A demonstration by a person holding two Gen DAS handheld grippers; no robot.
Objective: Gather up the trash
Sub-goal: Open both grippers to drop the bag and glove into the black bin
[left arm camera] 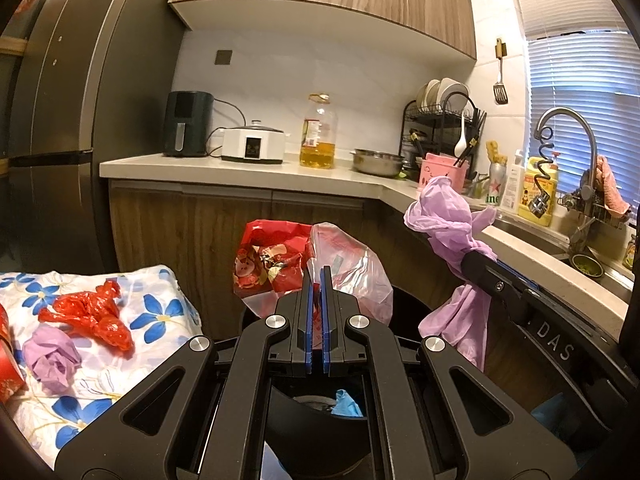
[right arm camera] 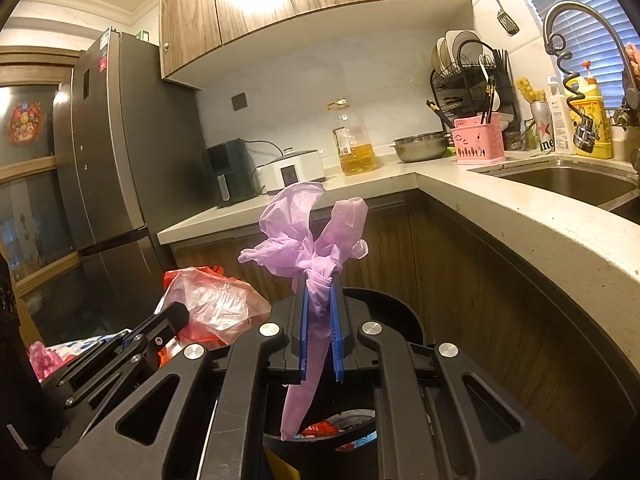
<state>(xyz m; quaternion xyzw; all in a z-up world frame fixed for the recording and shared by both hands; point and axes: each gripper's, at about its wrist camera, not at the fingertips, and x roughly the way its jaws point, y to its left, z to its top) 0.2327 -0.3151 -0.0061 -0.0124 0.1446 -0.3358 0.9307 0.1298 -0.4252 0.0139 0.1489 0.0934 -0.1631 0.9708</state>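
Bin point(right arm camera: 384, 300): the black bin sits right under both of your grippers, with scraps already inside.
Left gripper point(left arm camera: 318, 276): your fingers are pressed together on a clear pinkish bag point(left arm camera: 352, 276) with red wrapping inside, held above the bin.
Right gripper point(right arm camera: 320, 280): your fingers pinch a purple bag point(right arm camera: 312, 240) at its knot, its tail hanging toward the bin.
Cloth point(left arm camera: 160, 280): left of the bin, a flowered cloth carries a red wad point(left arm camera: 92, 316) and a purple wad point(left arm camera: 52, 360).
Counter point(right arm camera: 520, 216): behind the bin.
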